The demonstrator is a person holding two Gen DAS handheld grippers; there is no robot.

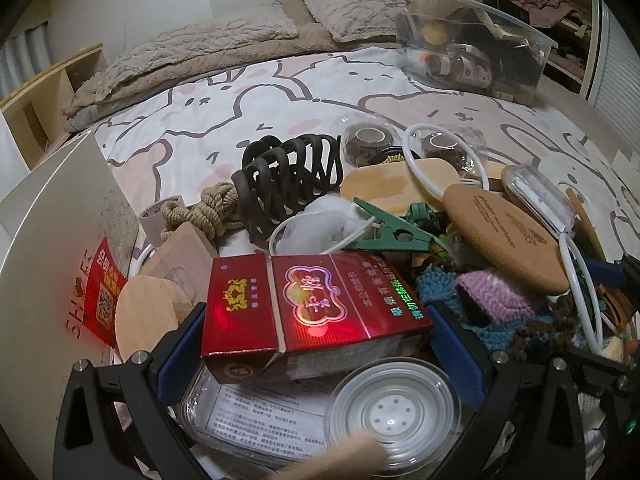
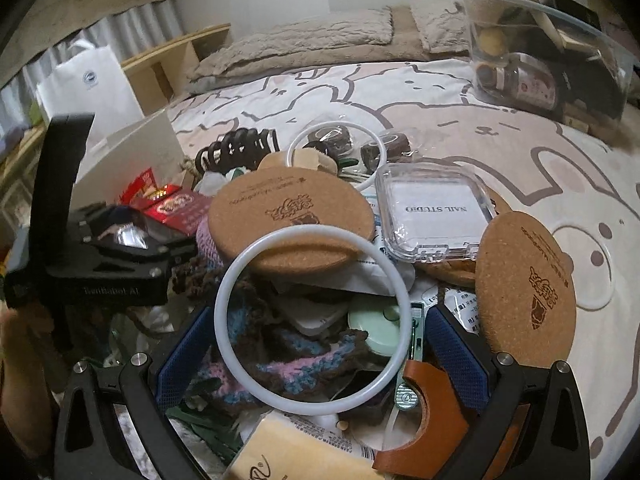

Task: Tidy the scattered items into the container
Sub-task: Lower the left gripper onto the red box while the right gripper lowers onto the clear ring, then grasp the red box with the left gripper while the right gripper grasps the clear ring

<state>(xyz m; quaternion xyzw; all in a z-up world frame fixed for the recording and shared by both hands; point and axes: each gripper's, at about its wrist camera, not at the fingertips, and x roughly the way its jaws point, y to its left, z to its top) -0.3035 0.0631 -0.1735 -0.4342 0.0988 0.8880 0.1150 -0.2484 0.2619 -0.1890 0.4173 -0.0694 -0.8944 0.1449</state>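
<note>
A heap of small items lies on the cartoon-print bed sheet (image 1: 280, 92). In the left wrist view a red cigarette box (image 1: 312, 308) lies tilted between the blue pads (image 1: 180, 348) of my left gripper (image 1: 318, 348). The jaws are spread wide, one pad at each end of the box. My right gripper (image 2: 320, 356) is open over a white ring (image 2: 224, 280) and a crocheted piece (image 2: 288, 364), gripping nothing. The left gripper (image 2: 120, 248) also appears at the left of the right wrist view. The clear plastic container (image 1: 480, 36) (image 2: 548, 60) stands at the back right, holding jars.
The heap holds cork coasters (image 2: 292, 220), a clear nail case (image 2: 432, 212), a black hair claw (image 1: 292, 184), a green clip (image 1: 388, 232), rope (image 1: 208, 212) and a clear round lid (image 1: 396, 408). A white box (image 1: 52, 240) stands left. Pillows (image 1: 248, 28) lie behind.
</note>
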